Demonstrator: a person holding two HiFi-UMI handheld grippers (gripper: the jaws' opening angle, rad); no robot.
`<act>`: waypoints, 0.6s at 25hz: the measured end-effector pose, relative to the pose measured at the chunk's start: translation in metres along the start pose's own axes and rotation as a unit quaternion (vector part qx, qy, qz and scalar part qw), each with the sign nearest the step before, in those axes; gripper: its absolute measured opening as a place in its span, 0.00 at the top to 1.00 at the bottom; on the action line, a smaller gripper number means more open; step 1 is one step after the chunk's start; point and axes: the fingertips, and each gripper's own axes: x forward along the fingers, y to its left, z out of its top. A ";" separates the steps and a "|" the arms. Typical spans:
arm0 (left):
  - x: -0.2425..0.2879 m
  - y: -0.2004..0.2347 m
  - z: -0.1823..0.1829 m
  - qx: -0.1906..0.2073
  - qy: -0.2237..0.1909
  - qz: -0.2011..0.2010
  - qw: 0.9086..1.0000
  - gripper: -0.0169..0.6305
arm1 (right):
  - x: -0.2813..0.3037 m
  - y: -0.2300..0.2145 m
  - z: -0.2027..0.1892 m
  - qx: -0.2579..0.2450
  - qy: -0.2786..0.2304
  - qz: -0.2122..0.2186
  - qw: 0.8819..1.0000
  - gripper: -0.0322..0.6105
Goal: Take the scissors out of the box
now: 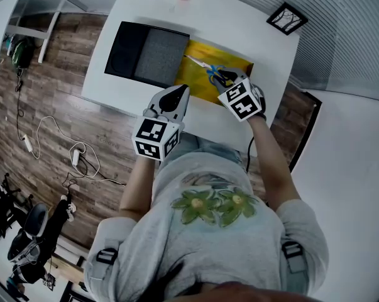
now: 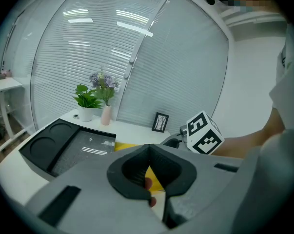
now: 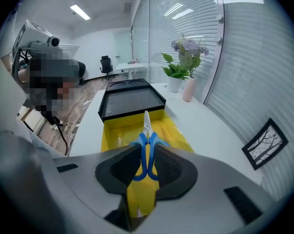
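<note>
Over the yellow box [image 3: 112, 135], the scissors [image 3: 146, 128] are clamped by their blue handles in the right gripper [image 3: 147, 150], with the blades pointing to twelve o'clock toward the black tray [image 3: 132, 114]. The left gripper [image 2: 147, 147] is held pinched together on nothing, at the box's eight o'clock. The grasp appears made, so a straight lift clear of the walls is called for next.

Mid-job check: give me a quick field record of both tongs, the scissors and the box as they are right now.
right tongs: shut on the blue handles of the scissors
scissors: blades closed, pointing toward the black tray
yellow box: open, beneath the scissors, next to the tray on the white table
left tongs: shut, empty, beside the box
lift status: cannot tell whether the scissors are clear of the box floor
</note>
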 end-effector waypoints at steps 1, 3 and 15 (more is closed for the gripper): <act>-0.001 -0.001 0.000 0.001 0.000 0.000 1.000 0.96 | -0.002 0.001 0.000 0.001 -0.003 0.000 1.000 0.82; -0.002 -0.004 0.001 0.002 -0.001 -0.001 1.000 0.96 | -0.007 0.002 0.001 0.003 -0.010 -0.001 1.000 0.82; -0.007 -0.009 0.004 0.011 -0.003 -0.007 1.000 0.96 | -0.033 0.007 0.021 -0.002 -0.042 -0.010 0.999 0.82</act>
